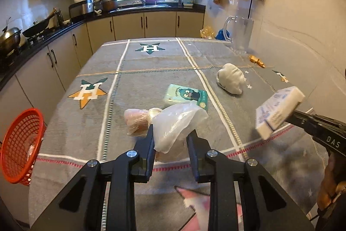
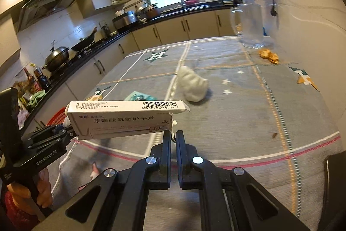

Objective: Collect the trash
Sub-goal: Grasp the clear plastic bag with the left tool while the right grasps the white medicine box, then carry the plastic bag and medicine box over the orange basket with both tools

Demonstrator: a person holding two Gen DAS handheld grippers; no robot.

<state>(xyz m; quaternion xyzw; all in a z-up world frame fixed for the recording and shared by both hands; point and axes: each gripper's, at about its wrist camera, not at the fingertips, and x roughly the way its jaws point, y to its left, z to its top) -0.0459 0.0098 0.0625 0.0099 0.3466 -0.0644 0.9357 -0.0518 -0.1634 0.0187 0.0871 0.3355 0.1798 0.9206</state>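
Left gripper (image 1: 170, 135): jaws pinching the plastic bag (image 1: 177, 122), near centre of the worktop (image 1: 151, 62).
Right gripper (image 2: 173, 135): jaws clamping the medicine box (image 2: 125, 120).
Remaining: tissue wad (image 1: 231, 79), green packet (image 1: 186, 96) are waiting; red basket (image 1: 19, 144) is sitting near left.

Both grippers' jaws clamped, angled downward

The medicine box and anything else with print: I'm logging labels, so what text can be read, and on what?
"苯磺酸氨氯地平片" and barcode number "6 952738 100351": medicine box
"GenRobot.AI": left gripper
"DAS": right gripper
"H": stars on tablecloth
Green packet: print too small.
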